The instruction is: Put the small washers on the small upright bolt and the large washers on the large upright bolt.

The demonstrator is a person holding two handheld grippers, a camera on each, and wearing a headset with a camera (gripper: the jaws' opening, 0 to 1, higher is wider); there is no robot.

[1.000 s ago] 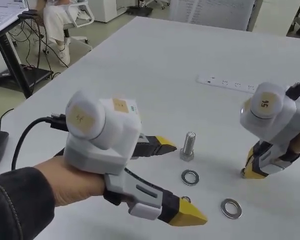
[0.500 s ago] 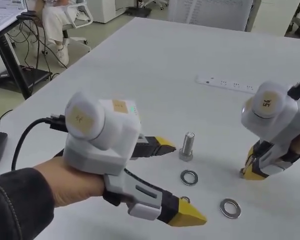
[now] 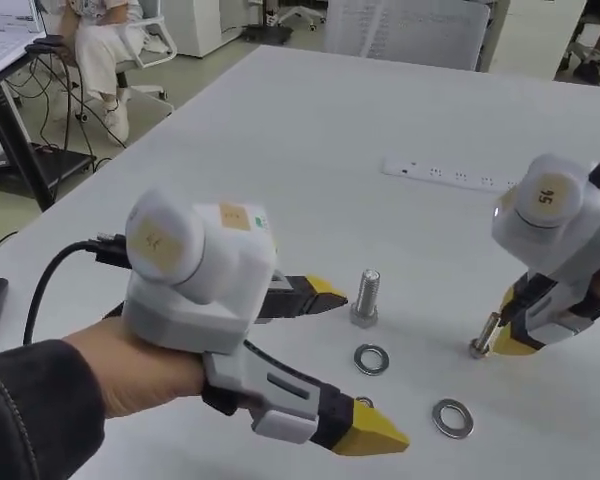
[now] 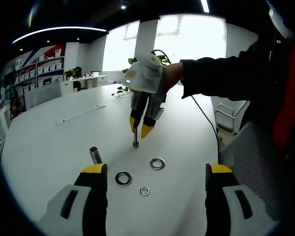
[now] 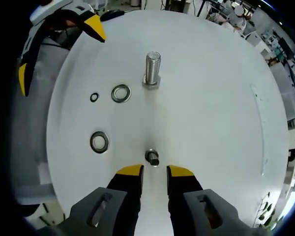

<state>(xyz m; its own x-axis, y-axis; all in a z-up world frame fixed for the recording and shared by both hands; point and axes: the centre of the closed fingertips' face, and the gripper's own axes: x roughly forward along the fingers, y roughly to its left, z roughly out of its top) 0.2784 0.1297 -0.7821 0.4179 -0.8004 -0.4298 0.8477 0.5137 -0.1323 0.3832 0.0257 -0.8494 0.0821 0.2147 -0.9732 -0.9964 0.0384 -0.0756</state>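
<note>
The large bolt (image 3: 366,297) (image 5: 152,69) stands upright mid-table. Near it lie two large washers (image 3: 371,359) (image 3: 452,418) and a small washer (image 3: 363,403), half hidden behind a jaw. My left gripper (image 3: 350,365) (image 4: 156,168) hovers wide open over these, holding nothing. The small bolt (image 3: 483,337) (image 5: 152,157) (image 4: 135,143) stands upright to the right. My right gripper (image 3: 505,340) (image 5: 155,172) is just behind it, jaws slightly apart, the bolt ahead of the tips and not between them.
A white power strip (image 3: 450,175) lies at the back of the table (image 3: 280,150). The table's left edge runs near a desk with cables (image 3: 30,110) and a seated person (image 3: 100,30). Bare tabletop lies behind the bolts.
My right gripper has drawn back a little, and the small bolt now shows standing free at its tips. The left gripper has stayed put; the head camera has shifted slightly.
</note>
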